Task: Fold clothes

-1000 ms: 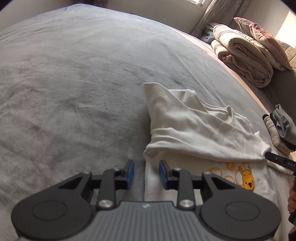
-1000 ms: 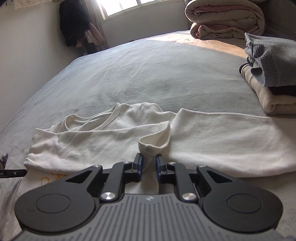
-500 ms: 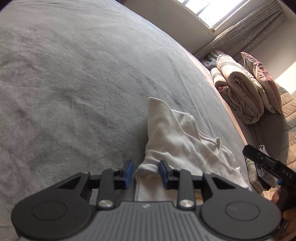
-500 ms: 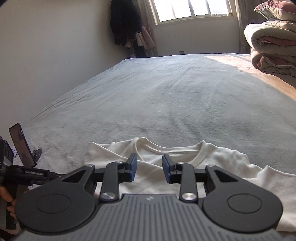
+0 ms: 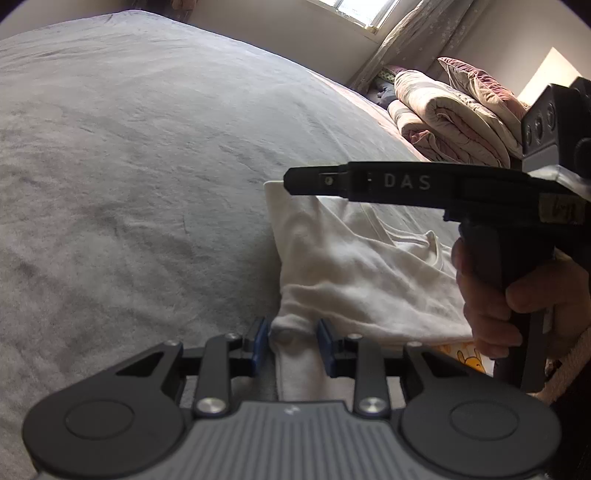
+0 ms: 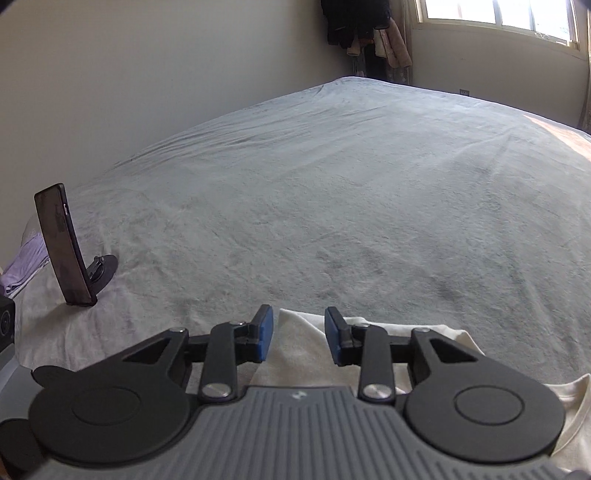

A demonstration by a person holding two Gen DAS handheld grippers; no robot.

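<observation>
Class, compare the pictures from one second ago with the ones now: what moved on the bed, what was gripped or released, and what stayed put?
The right gripper let go of the sleeve cuff it pinched and moved across to the white shirt, now open over its far corner. The left gripper moved up to the folded edge, which now lies between its open fingers. The shirt stayed folded on the grey bedspread; the rolled quilts did not move.

Right claw [image 5: 295, 181] hides shirt [image 5: 354, 280] collar; print [image 5: 467, 356] half hidden.

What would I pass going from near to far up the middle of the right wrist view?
Gripper → white shirt → grey bedspread → dark clothes hanging in the corner.
</observation>
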